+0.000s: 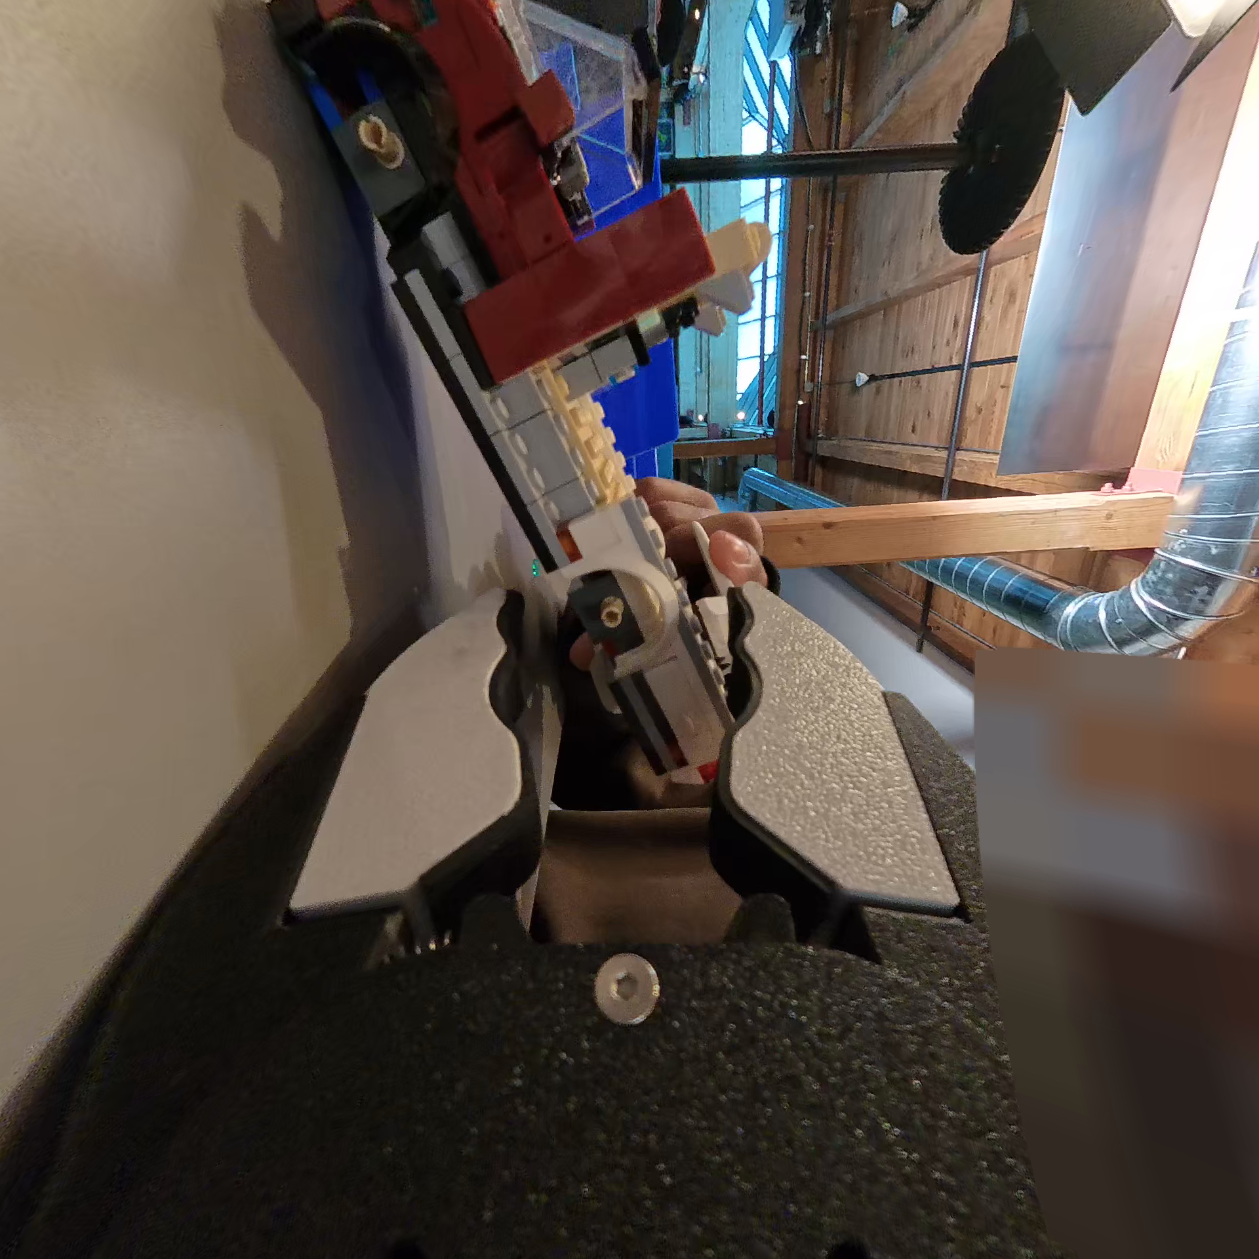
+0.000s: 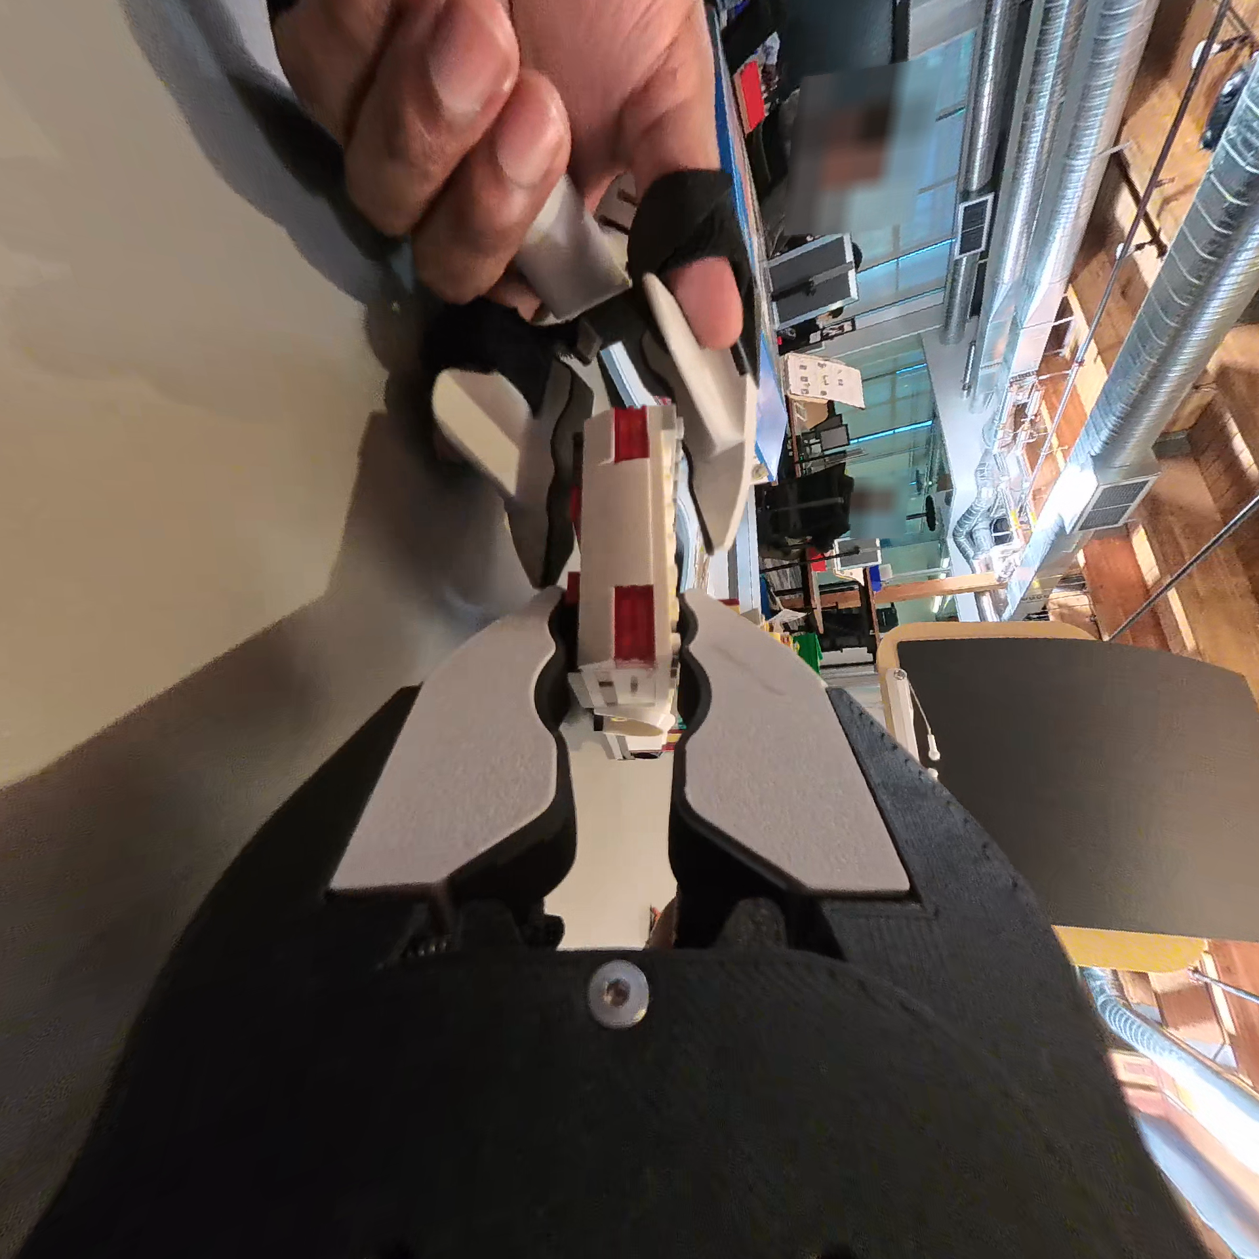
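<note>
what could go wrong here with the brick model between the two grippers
1. The right gripper pinches only the white-and-red end of the brick model; the long dark-red section overhangs and could snap off.
2. The left gripper stands wide around the model, so it may give no support.

white brick model (image 2: 627,579) with red patches; dark red block (image 1: 586,300); blue bin (image 1: 640,409).

Pale wall (image 1: 136,409), wood panelling (image 1: 899,327), silver ducts (image 2: 1124,340), bright windows (image 1: 756,136)
</note>
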Demonstrator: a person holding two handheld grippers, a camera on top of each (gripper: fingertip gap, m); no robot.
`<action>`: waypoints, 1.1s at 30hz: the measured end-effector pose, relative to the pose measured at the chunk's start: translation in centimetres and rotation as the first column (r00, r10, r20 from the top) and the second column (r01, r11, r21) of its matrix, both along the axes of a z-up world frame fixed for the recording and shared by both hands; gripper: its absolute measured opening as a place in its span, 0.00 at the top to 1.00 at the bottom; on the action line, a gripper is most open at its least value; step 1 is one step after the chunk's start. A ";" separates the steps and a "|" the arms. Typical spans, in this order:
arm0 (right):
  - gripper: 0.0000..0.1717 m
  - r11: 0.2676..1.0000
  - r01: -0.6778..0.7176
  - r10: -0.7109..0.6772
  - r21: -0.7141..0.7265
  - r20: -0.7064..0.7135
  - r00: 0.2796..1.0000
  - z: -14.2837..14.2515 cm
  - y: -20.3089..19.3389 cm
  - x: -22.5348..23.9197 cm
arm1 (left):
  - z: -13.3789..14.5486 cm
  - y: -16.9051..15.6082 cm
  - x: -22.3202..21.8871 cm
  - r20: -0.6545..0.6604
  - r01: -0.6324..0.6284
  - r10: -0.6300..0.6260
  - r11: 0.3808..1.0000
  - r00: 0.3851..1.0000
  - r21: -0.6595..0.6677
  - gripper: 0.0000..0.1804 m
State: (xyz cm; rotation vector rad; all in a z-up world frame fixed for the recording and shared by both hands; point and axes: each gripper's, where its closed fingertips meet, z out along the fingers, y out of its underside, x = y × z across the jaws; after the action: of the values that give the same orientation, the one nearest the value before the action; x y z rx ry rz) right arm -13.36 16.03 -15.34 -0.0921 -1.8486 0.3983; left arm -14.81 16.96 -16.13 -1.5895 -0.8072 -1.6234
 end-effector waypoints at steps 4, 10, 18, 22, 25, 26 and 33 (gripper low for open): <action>0.84 1.000 -0.023 0.023 0.013 -0.016 1.000 0.0 -0.5 0.3 | 0.3 0.7 0.6 0.017 0.058 -0.058 0.998 0.998 0.019 0.66; 0.84 0.998 -0.053 0.054 0.038 -0.029 0.998 -0.3 -1.0 0.6 | -0.1 1.7 1.7 0.003 0.159 -0.159 0.987 0.987 0.003 0.68; 0.84 0.999 -0.015 0.017 0.050 -0.042 0.999 -0.4 0.2 0.2 | -0.2 2.8 1.2 0.036 0.175 -0.175 0.984 0.984 0.002 0.76; 0.84 0.996 0.052 -0.047 0.074 -0.074 0.996 -0.2 1.7 -0.4 | 0.1 3.2 0.1 0.029 0.135 -0.135 0.991 0.990 0.028 0.79; 0.83 0.997 0.065 -0.061 0.044 -0.071 0.996 0.0 2.1 -0.5 | 0.2 3.5 -0.4 0.034 0.113 -0.114 0.993 0.993 0.040 0.79; 0.83 0.997 0.072 -0.069 0.042 -0.071 0.995 0.0 2.3 -0.6 | 0.3 3.5 -0.6 0.028 0.105 -0.106 0.994 0.994 0.043 0.79; 0.77 0.989 0.147 -0.146 0.003 -0.064 0.987 0.4 3.8 -1.0 | 0.6 4.3 -2.5 -0.075 0.010 -0.004 0.996 0.997 0.084 0.79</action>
State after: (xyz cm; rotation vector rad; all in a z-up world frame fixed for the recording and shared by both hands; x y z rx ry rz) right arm -14.37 19.78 -14.89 -0.2070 -1.7675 0.2886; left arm -17.29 21.24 -15.58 -1.5849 -0.6855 -1.5728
